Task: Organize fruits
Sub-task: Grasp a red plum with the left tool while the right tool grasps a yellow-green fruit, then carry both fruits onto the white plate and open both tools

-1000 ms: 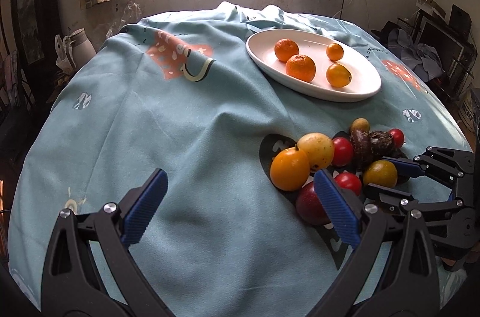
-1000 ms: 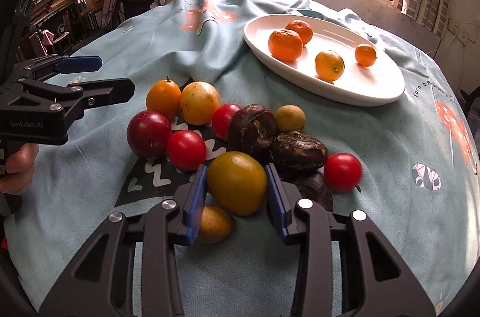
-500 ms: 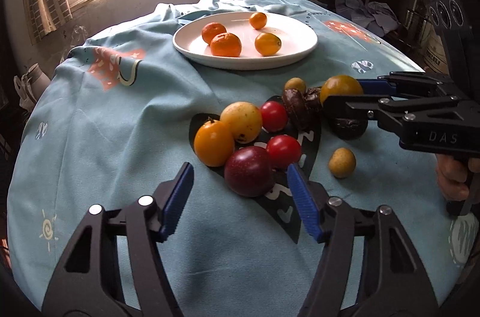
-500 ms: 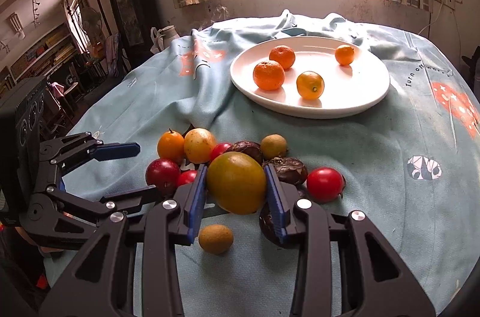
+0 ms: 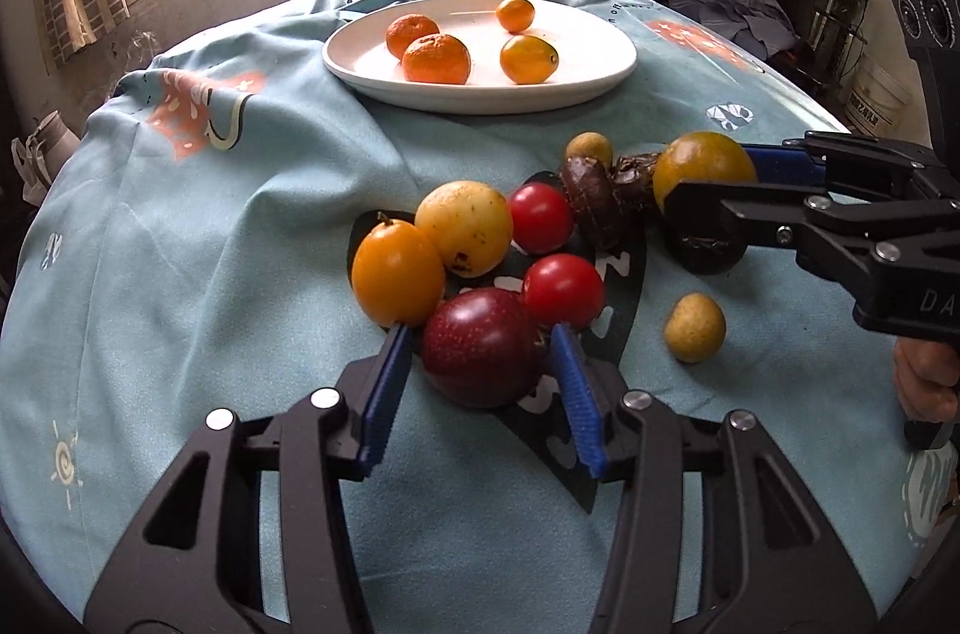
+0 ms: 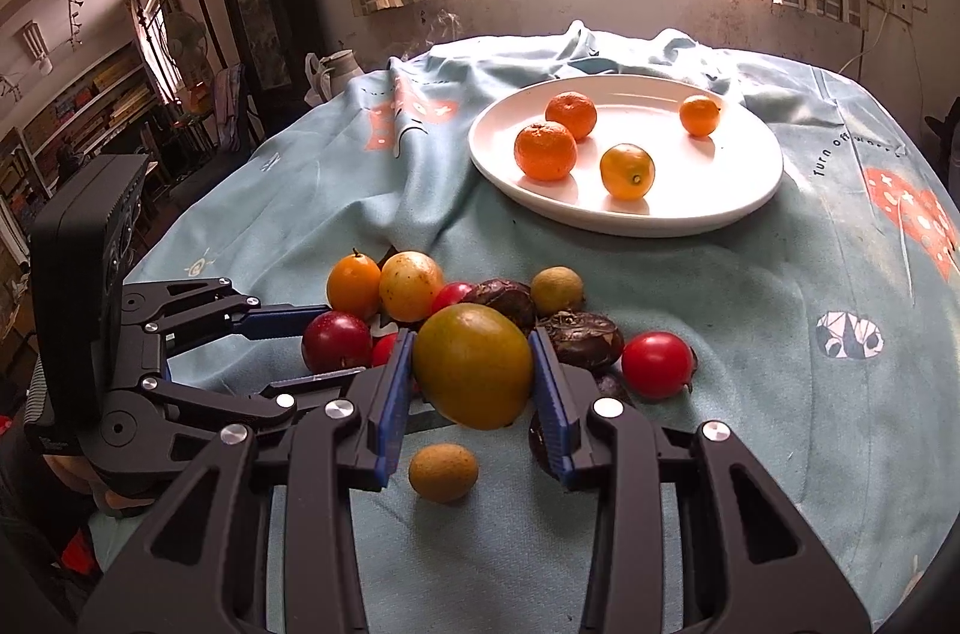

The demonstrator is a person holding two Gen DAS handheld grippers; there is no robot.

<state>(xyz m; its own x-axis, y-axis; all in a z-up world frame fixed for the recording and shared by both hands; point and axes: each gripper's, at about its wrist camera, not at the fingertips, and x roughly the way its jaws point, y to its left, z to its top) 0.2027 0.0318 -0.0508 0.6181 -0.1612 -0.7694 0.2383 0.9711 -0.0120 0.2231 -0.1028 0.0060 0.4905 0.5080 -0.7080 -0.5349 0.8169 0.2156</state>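
My right gripper (image 6: 473, 373) is shut on a green-orange citrus fruit (image 6: 473, 367) and holds it above the fruit pile; it also shows in the left wrist view (image 5: 703, 172). My left gripper (image 5: 480, 352) is open, its pads on either side of a dark red plum (image 5: 483, 346) on the cloth, not clamped. Beside the plum lie an orange fruit (image 5: 397, 273), a yellow fruit (image 5: 465, 227), red tomatoes (image 5: 563, 291), dark wrinkled fruits (image 5: 591, 201) and a small tan fruit (image 5: 694, 327). A white plate (image 5: 594, 85) at the back holds several small oranges.
The round table wears a light blue cloth (image 5: 210, 214), rumpled near the plate's far side. A window wall stands behind the table. Shelves and furniture stand at the left in the right wrist view (image 6: 90, 112).
My left gripper has swung to the fruit pile and narrowed around the dark red plum. My right gripper has lifted the green-orange citrus off the cloth.
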